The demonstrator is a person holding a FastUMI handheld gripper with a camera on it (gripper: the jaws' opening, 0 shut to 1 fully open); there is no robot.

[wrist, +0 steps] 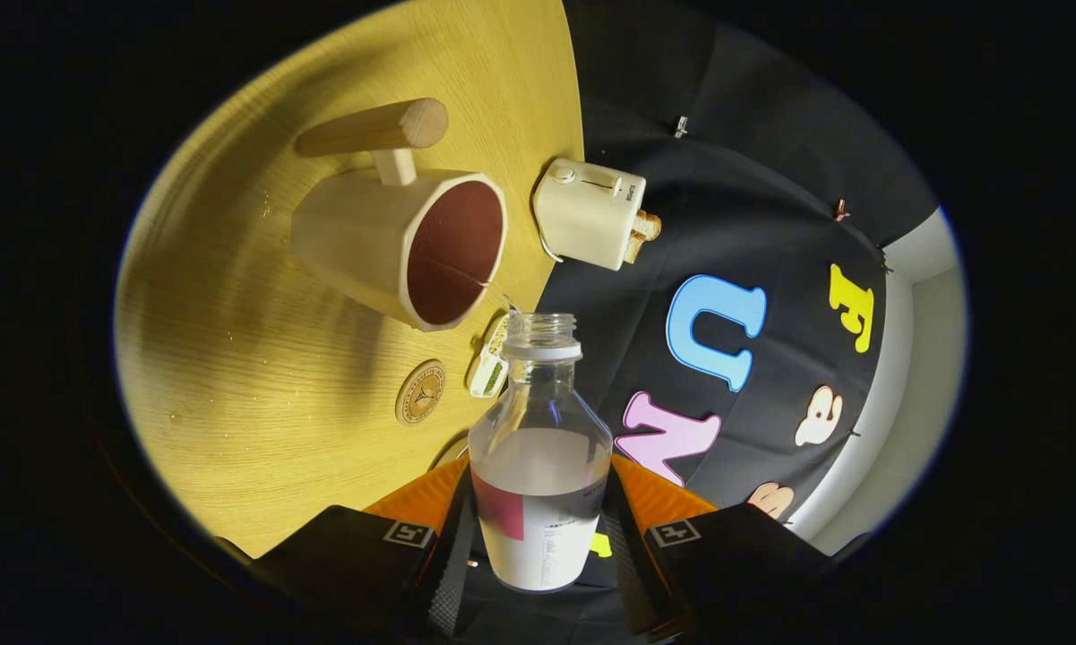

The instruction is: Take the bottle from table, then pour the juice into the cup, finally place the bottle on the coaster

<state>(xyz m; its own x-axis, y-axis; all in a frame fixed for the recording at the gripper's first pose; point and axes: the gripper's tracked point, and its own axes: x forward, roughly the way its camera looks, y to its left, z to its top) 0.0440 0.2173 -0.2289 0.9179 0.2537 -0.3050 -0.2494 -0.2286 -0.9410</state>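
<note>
The fingers point(540, 537) are clamped on the bottle point(539, 466), one on each side of its lower body, so the pick-up from the desk point(260, 376) is done. The whole view is rolled over: the bottle is tipped, its open mouth close to the rim of the cup point(403, 246), which lies at about 11 o'clock from the bottle. A thin stream seems to run from the mouth into the cup, so pouring looks under way. Liquid remains in the bottle. The coaster point(420, 391) sits bare on the desk at about 10 o'clock from the bottle's body, near the cup; placing the bottle there is still left. A toaster point(589, 212) stands beyond, at 12 o'clock.
</note>
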